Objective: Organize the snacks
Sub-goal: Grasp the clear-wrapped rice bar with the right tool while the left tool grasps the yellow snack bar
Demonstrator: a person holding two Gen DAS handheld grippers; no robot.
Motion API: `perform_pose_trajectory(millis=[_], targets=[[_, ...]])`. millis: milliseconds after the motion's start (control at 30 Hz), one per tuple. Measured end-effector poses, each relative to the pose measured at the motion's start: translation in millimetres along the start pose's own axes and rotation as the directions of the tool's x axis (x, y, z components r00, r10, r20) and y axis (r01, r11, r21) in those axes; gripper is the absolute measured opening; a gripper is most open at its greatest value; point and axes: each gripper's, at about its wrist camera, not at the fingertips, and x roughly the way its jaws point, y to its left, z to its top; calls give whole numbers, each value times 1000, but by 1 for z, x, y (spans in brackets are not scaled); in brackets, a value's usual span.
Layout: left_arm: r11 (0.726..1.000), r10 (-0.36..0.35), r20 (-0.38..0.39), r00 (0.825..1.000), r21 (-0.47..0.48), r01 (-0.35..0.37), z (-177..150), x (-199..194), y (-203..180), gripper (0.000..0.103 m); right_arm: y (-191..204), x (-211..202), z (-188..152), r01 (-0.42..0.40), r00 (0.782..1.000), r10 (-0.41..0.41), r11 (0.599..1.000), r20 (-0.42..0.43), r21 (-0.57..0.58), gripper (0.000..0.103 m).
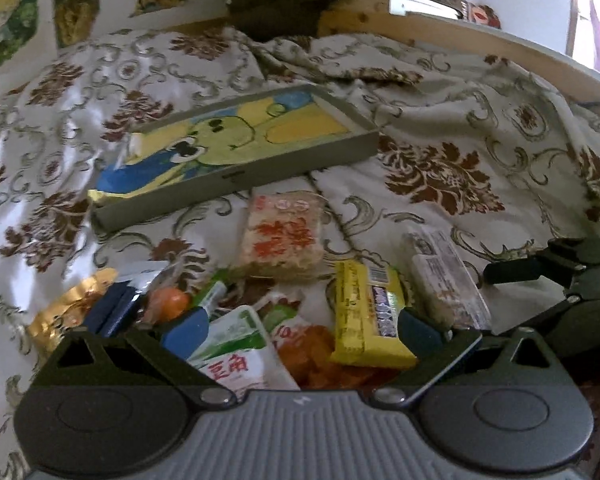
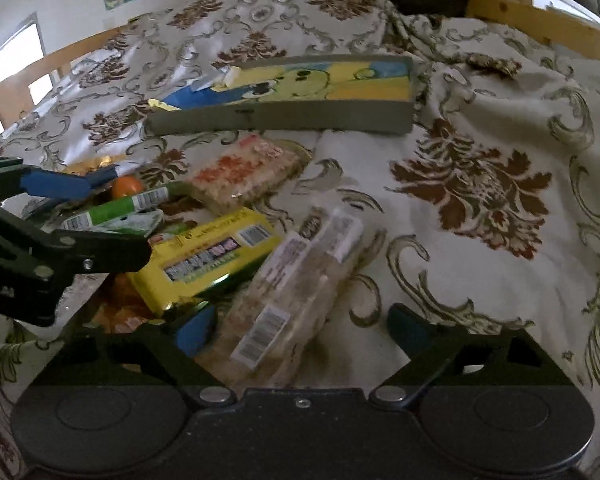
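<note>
I am looking across a bed draped in a cream bedspread with brown floral scrolls. At twelve o'clock, colourful posters are hanging on the white wall. A wooden bed rail is curving toward two o'clock, daylight glowing beyond it.

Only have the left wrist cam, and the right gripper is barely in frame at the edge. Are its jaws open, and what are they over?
Observer: Yes, the right gripper has its jaws open. They straddle the near end of the clear-wrapped packet without pinching it.
Operator: Is either jaw fouling the yellow bar?
Observer: Its left pad sits at the near corner of the yellow bar. I can't tell if they touch.
Operator: Other pad?
Observer: The right pad is over the bedspread, apart from the packet.
</note>
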Motion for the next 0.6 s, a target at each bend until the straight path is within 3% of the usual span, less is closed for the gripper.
perform_pose_trajectory(millis=[33, 167, 300, 600], targets=[[1000, -7, -5, 1000, 7, 7, 1, 2, -1, 103, 0, -1, 0, 9, 1000, -9, 1000, -1, 1, 80], [999, -31, -29, 999, 36, 32, 2, 12, -11, 103, -4, -6, -1, 51, 999, -51, 999, 15, 3, 48], [998, -14, -49, 999, 55, 16, -1, 24, -21, 103, -17, -8, 0, 53, 998, -54, 997, 18, 60, 43], [998, 12, -70, 997, 59, -8, 4, 40, -28, 99, -31, -8, 5, 37, 999, -40, 991, 22, 131, 43]])
